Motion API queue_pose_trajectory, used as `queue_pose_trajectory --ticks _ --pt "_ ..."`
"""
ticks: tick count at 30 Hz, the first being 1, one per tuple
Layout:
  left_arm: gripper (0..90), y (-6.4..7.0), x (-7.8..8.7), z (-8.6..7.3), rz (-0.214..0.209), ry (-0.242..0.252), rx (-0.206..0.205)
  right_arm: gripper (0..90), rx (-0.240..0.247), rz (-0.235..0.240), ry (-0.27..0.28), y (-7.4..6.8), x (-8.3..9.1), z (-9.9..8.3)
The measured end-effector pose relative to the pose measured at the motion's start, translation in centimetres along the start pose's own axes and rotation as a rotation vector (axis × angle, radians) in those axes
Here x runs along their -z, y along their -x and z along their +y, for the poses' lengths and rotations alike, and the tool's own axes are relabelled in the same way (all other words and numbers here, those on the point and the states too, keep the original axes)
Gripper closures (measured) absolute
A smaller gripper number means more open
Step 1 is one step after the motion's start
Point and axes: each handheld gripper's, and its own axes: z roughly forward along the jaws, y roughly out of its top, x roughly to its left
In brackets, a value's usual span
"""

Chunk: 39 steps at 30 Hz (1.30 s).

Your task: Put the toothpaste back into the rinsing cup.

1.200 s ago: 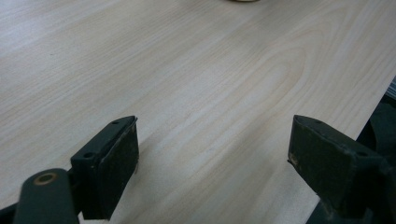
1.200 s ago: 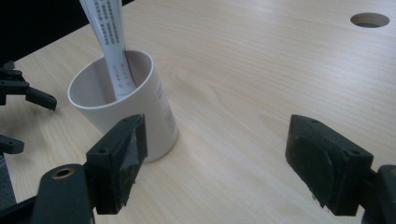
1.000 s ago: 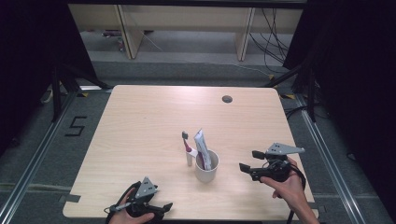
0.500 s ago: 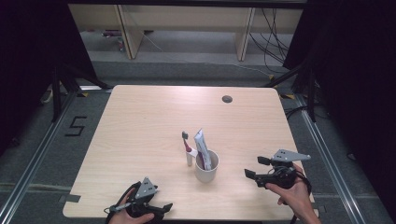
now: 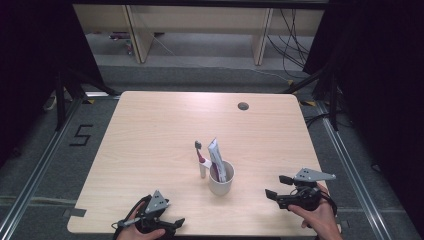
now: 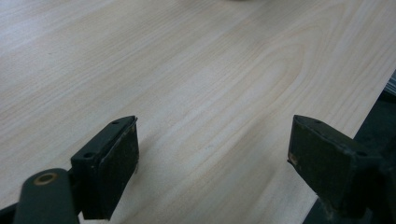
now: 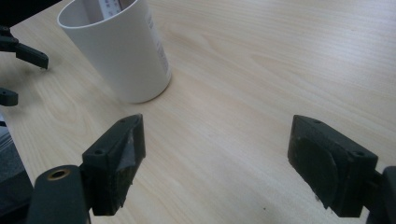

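A pale wood-grain rectangular desk (image 5: 150, 135) carried a white cylindrical plastic cup (image 5: 221, 181) near its front middle. Just beside the cup's left stood a white-and-red toothbrush (image 5: 201, 161), upright. Well behind the cup sat a dark round cable hole (image 5: 243, 106).

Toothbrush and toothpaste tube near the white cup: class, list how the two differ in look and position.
The toothbrush is thin, with a dark head and a red-and-white handle; the toothpaste tube is broad, flat and mostly white. The toothbrush seems to stand just outside the white cup, to its left; the toothpaste tube stands inside it. Both stand roughly upright.
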Motion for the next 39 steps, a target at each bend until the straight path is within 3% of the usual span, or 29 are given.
queue_pose_trajectory --ticks 2,3,5,9,10,12,13,15,17,18,20,22,23,24,26,27,29,30,31,33,34,35,36,37,39 --pt "16.1 -0.1 0.0 0.0 0.009 -0.008 -0.014 19.8 0.0 0.015 -0.003 0.0 0.0 -0.2" --pt "16.1 -0.1 0.0 0.0 0.009 -0.009 -0.015 19.6 -0.015 0.001 -0.009 -0.2 0.2 -0.4" --pt "16.0 -0.1 0.0 0.0 0.009 -0.007 -0.013 19.1 0.018 -0.012 -0.008 -0.1 0.4 -0.6" --pt "16.0 -0.1 0.1 0.0 0.011 -0.011 -0.016 16.0 -0.004 -0.002 -0.03 -0.4 0.7 -1.1" --pt "16.1 -0.1 0.1 0.0 0.011 -0.012 -0.016 16.0 0.025 -0.015 -0.026 -0.3 0.7 -1.2" --pt "16.0 0.0 0.0 0.0 0.009 -0.009 -0.007 15.8 0.008 -0.008 -0.04 -0.5 0.8 -1.5" --pt "16.0 0.0 0.0 0.0 0.01 -0.01 -0.011 15.9 0.039 -0.023 -0.041 -0.4 0.9 -1.6" --pt "16.0 0.0 0.0 0.0 0.008 -0.003 -0.008 15.8 0.021 -0.023 -0.053 -0.6 1.0 -2.0" --pt "16.0 0.0 0.0 0.0 0.002 0.0 -0.004 15.8 0.034 -0.033 -0.068 -0.7 1.0 -2.2" --pt "16.1 0.0 0.0 0.0 0.003 -0.005 -0.006 15.9 0.011 -0.026 -0.076 -0.9 1.1 -2.4" --pt "16.1 0.0 0.1 0.0 0.003 -0.004 -0.011 15.9 0.055 -0.037 -0.075 -0.8 1.2 -2.7" --pt "16.0 0.0 0.1 0.0 0.003 -0.004 -0.011 15.9 0.018 -0.034 -0.103 -1.2 1.4 -3.0" --pt "16.1 0.0 0.1 0.0 0.003 -0.004 -0.012 15.9 0.056 -0.031 -0.086 -1.0 1.4 -3.1" --pt "16.1 0.1 0.0 0.0 0.003 0.003 -0.004 15.9 0.026 -0.029 -0.097 -1.3 1.5 -3.2" --pt "16.1 -0.1 0.1 0.0 0.011 -0.011 -0.021 15.9 0.069 -0.046 -0.091 -1.2 1.6 -3.4" --pt "16.0 -0.1 0.1 0.0 0.012 -0.012 -0.022 15.9 0.028 -0.031 -0.108 -1.5 1.7 -3.5" --pt "16.1 0.0 0.1 0.0 0.012 -0.012 -0.022 15.9 0.066 -0.045 -0.103 -1.3 1.8 -3.8" --pt "16.1 0.0 0.1 0.0 0.012 -0.011 -0.021 15.9 0.038 -0.035 -0.116 -1.5 1.9 -3.9" --pt "16.1 0.0 0.1 0.0 0.012 -0.011 -0.021 15.9 0.062 -0.043 -0.108 -1.4 1.9 -4.0" --pt "16.0 0.0 0.1 0.0 0.012 -0.011 -0.021 15.9 0.027 -0.034 -0.127 -1.6 2.0 -4.2" --pt "16.1 0.0 0.1 0.0 0.012 -0.01 -0.02 15.9 0.055 -0.047 -0.115 -1.4 2.0 -4.2" --pt "16.1 0.0 0.1 0.0 0.011 -0.01 -0.021 15.9 0.035 -0.046 -0.115 -1.6 2.0 -4.4" --pt "16.0 0.0 0.1 0.0 0.011 -0.01 -0.021 15.9 0.061 -0.053 -0.116 -1.4 2.1 -4.4" --pt "16.0 0.0 0.1 0.0 0.012 -0.01 -0.02 15.9 0.024 -0.038 -0.123 -1.6 2.1 -4.5" --pt "16.1 0.0 0.1 0.0 0.012 -0.011 -0.021 15.9 0.063 -0.046 -0.12 -1.4 2.2 -4.5"
